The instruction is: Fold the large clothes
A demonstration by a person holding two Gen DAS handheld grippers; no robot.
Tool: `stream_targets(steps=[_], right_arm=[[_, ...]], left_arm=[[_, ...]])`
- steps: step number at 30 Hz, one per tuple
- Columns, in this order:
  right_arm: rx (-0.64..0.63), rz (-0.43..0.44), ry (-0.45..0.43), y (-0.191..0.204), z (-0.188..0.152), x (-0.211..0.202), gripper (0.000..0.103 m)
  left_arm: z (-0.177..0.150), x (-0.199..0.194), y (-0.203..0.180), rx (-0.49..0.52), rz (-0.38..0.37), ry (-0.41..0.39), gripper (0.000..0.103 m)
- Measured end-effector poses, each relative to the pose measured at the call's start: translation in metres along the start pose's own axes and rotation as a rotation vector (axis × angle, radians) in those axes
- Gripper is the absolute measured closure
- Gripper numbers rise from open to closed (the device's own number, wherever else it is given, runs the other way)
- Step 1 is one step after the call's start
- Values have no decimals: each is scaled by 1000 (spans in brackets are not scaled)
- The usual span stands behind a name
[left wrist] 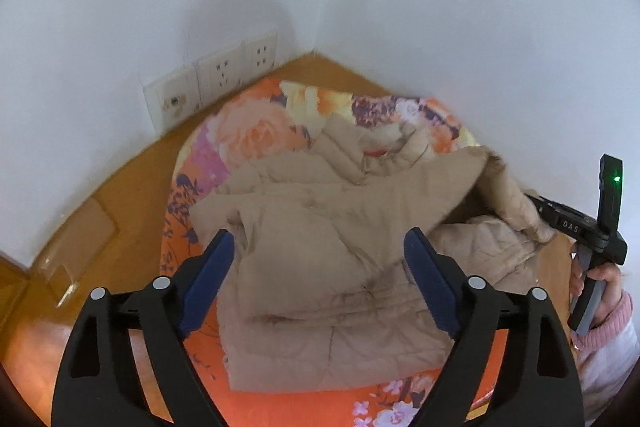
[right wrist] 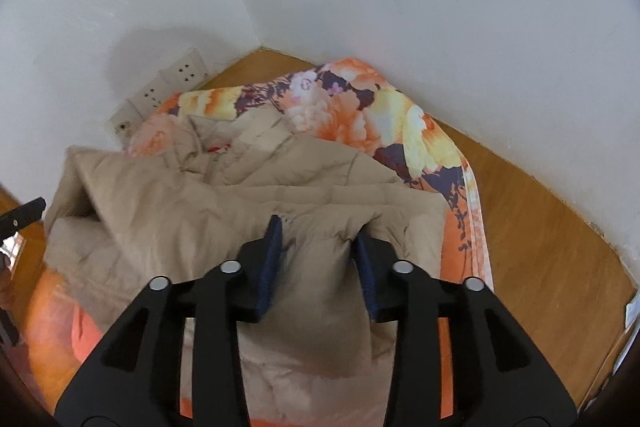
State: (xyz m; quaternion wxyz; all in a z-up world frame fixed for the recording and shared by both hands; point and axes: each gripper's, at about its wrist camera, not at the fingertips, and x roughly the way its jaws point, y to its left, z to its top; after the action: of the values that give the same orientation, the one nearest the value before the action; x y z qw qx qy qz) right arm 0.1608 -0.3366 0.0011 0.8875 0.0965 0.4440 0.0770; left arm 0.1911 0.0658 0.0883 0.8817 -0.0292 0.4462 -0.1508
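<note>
A beige padded jacket (left wrist: pixel 320 227) lies partly folded on an orange floral cloth (left wrist: pixel 248 131). My left gripper (left wrist: pixel 320 247) is open and empty, hovering above the jacket's near part. My right gripper (right wrist: pixel 320 231) is shut on a bunched fold of the jacket (right wrist: pixel 312 267), which fills the gap between its blue pads (right wrist: pixel 269 267). In the left wrist view the right gripper's body (left wrist: pixel 576 223) shows at the right edge, with lifted beige fabric hiding its fingers. The jacket's collar (right wrist: pixel 208 143) lies at the far end.
The floral cloth (right wrist: pixel 400 123) covers a wooden surface (right wrist: pixel 540 227) set in a corner of white walls. Wall sockets (left wrist: pixel 224 75) sit on the left wall just above the wood. A clear plastic piece (left wrist: pixel 76 247) lies on the wood at left.
</note>
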Motion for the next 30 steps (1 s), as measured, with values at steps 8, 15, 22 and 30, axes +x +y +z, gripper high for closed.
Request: stream_targets(steps=[8,15,22,30], right_arm=[[-97,-47,-82,-6,-6,-56,38],[-177,-43,32,-27,-37,-52,37],[-274,-72,105,-21,-61,-5,37],[-200,53,30,-17,-33,11,37]], left_arm=[[-16,-28,-2,61,59,-23,18],[-43,-16,16,83,103,59,18],[-42,28,28,180,123,66,18],[-7,50,21,205,8,-31,18]])
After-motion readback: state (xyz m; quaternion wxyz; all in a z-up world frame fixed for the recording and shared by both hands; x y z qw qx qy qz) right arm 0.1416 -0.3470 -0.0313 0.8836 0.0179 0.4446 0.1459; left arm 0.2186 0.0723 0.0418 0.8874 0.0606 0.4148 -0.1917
